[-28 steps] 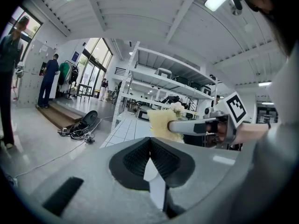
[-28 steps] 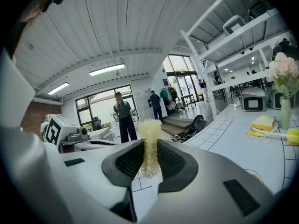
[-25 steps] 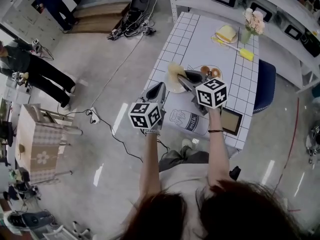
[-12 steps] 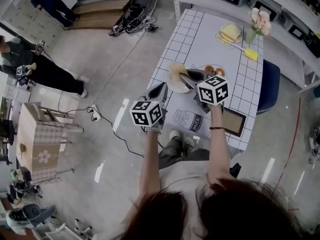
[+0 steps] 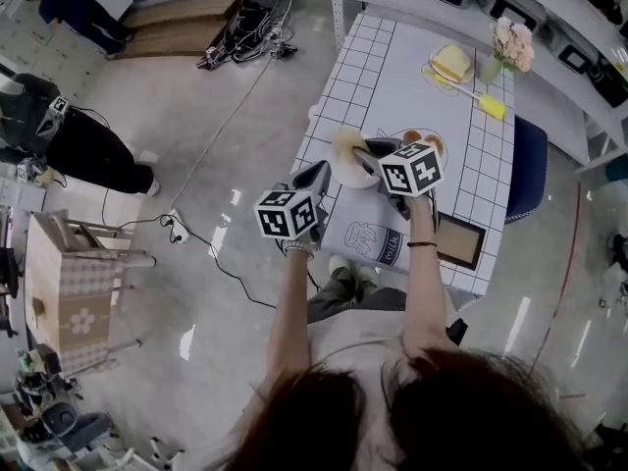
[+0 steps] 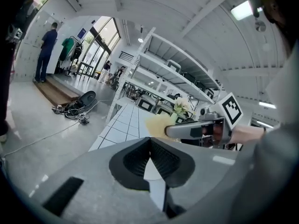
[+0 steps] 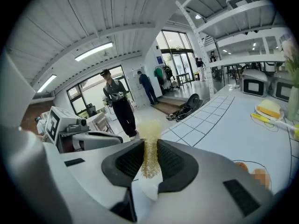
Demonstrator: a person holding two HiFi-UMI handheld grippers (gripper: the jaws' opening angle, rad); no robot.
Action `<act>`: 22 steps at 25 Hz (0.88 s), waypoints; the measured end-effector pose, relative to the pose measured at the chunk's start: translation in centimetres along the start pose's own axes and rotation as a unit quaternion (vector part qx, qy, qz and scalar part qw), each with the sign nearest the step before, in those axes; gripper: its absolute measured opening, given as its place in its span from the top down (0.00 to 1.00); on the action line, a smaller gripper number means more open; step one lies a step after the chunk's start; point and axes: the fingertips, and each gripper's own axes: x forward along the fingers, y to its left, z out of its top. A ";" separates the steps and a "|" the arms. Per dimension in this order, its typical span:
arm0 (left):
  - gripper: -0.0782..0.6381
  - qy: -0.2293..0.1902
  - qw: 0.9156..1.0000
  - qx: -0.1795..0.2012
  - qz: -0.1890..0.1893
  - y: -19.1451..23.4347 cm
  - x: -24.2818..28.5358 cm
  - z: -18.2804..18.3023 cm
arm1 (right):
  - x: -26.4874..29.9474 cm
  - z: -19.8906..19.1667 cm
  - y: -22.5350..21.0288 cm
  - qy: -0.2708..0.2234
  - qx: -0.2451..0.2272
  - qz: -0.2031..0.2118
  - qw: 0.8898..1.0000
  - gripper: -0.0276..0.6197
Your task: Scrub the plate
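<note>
Left gripper (image 6: 150, 143): jaws clenched on the rim of the white plate (image 6: 153, 174). Right gripper (image 7: 150, 146): jaws pinching the yellow scrubber (image 7: 150, 125). Mat (image 5: 365, 235) on the worktop, centre of the head view, reads "milk".

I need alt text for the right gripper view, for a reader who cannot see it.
The right tongs are shut on a yellow scrubber, with a white plate just below it. The left tongs show at the left, a white gridded table at the right, and a person stands beyond.

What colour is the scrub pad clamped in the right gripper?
Pale golden yellow. The scrub pad shows best in the right gripper view.
</note>
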 end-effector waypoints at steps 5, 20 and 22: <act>0.88 0.015 1.000 -0.013 -0.011 0.7 0.6 -0.9 | 1.2 -0.5 -0.7 0.026 0.005 -0.010 1.000 0.84; 0.88 0.048 0.997 -0.053 -0.041 2.3 0.7 -2.6 | 4.0 -2.0 -1.8 0.107 0.002 -0.022 0.994 0.84; 0.88 0.053 0.996 -0.055 -0.045 2.2 0.8 -2.9 | 4.0 -2.1 -2.3 0.118 -0.002 -0.030 0.993 0.84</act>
